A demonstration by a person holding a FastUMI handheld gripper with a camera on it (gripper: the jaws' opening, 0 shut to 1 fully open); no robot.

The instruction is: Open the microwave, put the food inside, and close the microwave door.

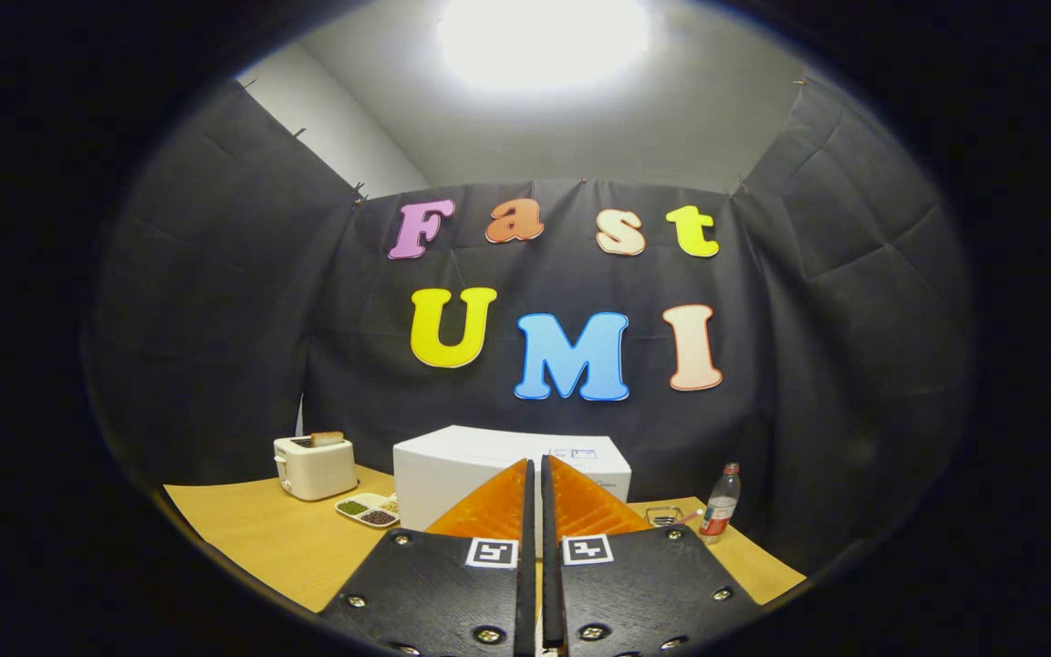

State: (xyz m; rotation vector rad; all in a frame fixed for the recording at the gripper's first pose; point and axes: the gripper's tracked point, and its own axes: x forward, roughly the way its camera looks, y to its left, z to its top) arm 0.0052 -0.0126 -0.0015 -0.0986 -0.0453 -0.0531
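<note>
While the bench carried everything, the white microwave sat near its back edge, heavy and rigid; its door, hidden beyond the fingers, would want a firm pull at one side. The tool was pressed nearly closed, holding nothing. Which item was the food, I could not tell.

One microwave, one toaster holding one slice, one divided tray, one bottle, one table, one gripper with fingers together.

My gripper holds its fingers pressed together on nothing, just before the white microwave; a toaster stands nearby.
</note>
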